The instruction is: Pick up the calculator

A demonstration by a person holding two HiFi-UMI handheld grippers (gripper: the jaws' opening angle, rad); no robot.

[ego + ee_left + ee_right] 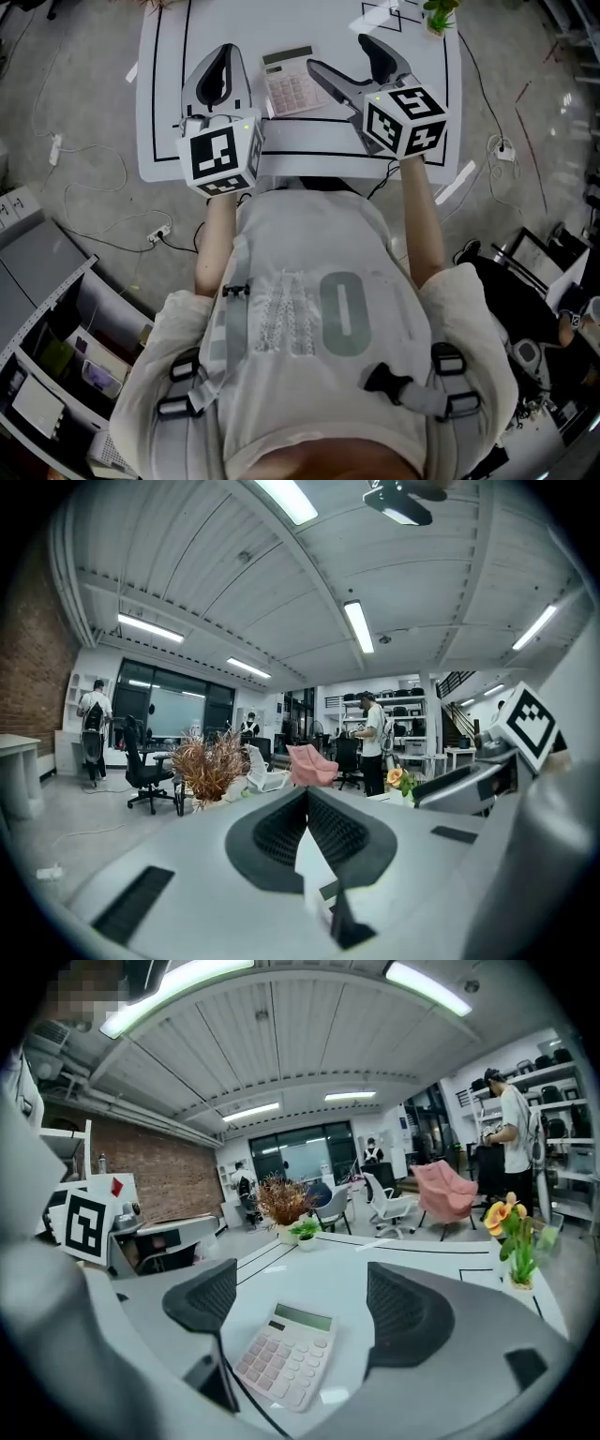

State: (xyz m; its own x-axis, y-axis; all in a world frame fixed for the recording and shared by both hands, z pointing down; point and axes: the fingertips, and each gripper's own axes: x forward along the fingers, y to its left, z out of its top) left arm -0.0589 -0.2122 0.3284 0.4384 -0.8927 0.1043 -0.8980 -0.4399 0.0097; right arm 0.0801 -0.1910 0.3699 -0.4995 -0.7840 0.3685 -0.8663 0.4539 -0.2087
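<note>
Currently, nearest the body, the left gripper (217,80) is held with its jaws pressed together and nothing between them, over the white tabletop with black line markings (164,94), just beside the target's left edge. The right gripper (305,1302) is spread wide, pads clear of everything, nothing gripped. The flat rectangular calculator with pale pink keys (286,1354) lies on the table, framed between those open jaws but lower and slightly ahead, closer to the left pad.

Its long axis runs roughly along the right gripper's pointing direction, display end far, slightly skewed. Long edges are thus presented to the pads, so a close across the width is judged workable once the gripper is lowered and advanced. The right hand is judged better placed.

Bare table is left beyond the display end. The small potted plant with an orange flower (511,1232) stands well apart on the right. The left gripper is judged the only close obstacle.
</note>
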